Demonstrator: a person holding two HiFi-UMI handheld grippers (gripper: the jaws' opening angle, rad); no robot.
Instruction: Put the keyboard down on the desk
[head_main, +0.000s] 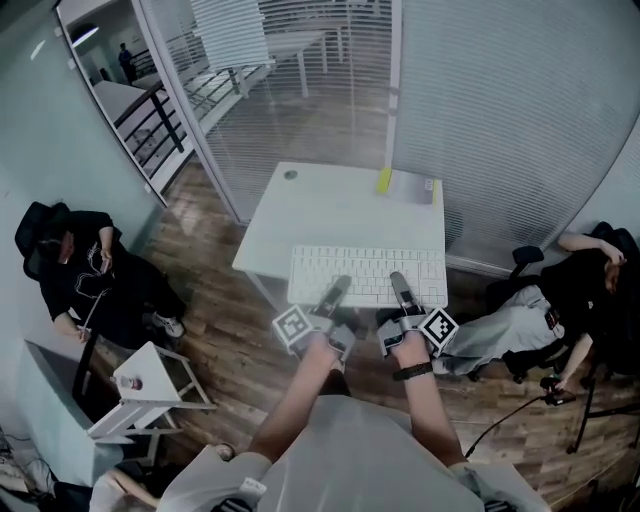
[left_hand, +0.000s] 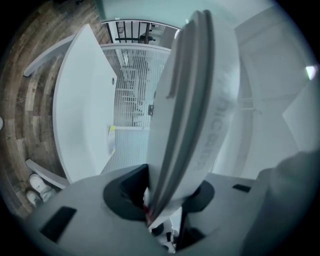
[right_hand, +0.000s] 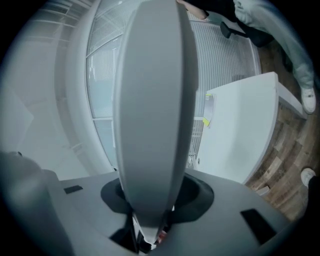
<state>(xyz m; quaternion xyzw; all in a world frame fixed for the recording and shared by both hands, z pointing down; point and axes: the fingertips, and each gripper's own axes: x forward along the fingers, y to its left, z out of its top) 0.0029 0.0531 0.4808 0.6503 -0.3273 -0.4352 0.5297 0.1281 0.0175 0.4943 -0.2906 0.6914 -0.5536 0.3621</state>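
Observation:
A white keyboard (head_main: 366, 272) hangs level over the near edge of the white desk (head_main: 340, 215), held from the front by both grippers. My left gripper (head_main: 336, 292) is shut on its near edge, left of centre. My right gripper (head_main: 401, 288) is shut on the same edge, right of centre. In the left gripper view the keyboard (left_hand: 192, 110) runs edge-on out of the jaws, and the desk (left_hand: 80, 115) lies off to the left. The right gripper view also has the keyboard (right_hand: 150, 100) edge-on between the jaws, with the desk (right_hand: 240, 135) to the right.
A yellow item (head_main: 383, 180) and a sheet of paper (head_main: 416, 187) lie at the desk's far edge. One person sits at the left (head_main: 85, 270), another on a chair at the right (head_main: 560, 300). A white stand (head_main: 150, 385) is at lower left. Glass walls with blinds lie beyond.

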